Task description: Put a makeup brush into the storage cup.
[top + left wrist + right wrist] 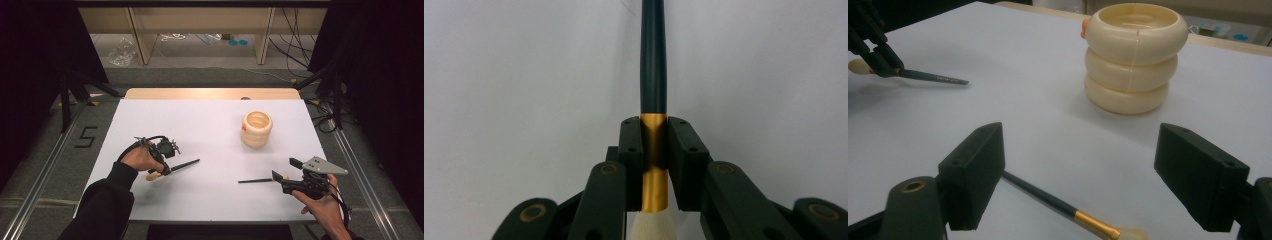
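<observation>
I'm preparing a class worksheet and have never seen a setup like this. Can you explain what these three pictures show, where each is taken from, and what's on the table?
A person holds a hand-operated gripper in each hand. One camera looks down from above; another rides on each gripper. On the white table stands a cream ribbed pot. The left gripper has its fingers clamped on a brush at its gold band. The right gripper is open, with a second brush lying on the table between its fingers.
</observation>
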`<state>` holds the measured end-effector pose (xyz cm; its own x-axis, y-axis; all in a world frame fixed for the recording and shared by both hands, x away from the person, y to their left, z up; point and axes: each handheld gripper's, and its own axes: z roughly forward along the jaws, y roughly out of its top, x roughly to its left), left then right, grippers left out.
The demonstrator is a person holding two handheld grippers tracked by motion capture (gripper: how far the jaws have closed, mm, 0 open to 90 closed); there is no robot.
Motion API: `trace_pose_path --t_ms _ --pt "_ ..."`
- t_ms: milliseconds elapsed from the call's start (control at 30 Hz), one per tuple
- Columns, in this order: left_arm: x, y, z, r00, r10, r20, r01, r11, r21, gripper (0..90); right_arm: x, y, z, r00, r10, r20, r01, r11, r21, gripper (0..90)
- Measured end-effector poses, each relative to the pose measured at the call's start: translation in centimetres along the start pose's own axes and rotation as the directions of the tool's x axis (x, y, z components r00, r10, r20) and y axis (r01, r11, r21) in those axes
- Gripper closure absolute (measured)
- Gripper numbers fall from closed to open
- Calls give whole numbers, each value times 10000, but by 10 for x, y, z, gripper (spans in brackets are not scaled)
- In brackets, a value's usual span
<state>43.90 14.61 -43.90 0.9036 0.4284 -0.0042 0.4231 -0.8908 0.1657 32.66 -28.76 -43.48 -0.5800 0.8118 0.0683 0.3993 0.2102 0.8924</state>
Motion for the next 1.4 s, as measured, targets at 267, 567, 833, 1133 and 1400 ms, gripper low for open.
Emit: trace_pose_path --t_ms 267,567,833,1133,1400 --pt "-7 7 -16 9995 273 130 -268 9991 -333 775 8 6 3 9937 -1108 -185 1107 9938 -66 214" --pt "-19 25 -35 9949 766 651 -717 9946 -754 775 40 20 14 9276 -3696 -537 3706 9288 86 241" --pt "-37 45 -48 9896 1215 772 -1146 9895 -884 776 69 27 33 8453 -5244 -1025 5290 8483 221 258" --pt "-54 66 -56 9761 1932 992 -1839 9783 -953 776 96 35 62 7663 -6218 -1614 6327 7741 214 305" --pt "-65 78 -54 9668 2249 1210 -2150 9725 -898 776 111 35 74 6876 -7054 -1722 7208 6917 450 370"
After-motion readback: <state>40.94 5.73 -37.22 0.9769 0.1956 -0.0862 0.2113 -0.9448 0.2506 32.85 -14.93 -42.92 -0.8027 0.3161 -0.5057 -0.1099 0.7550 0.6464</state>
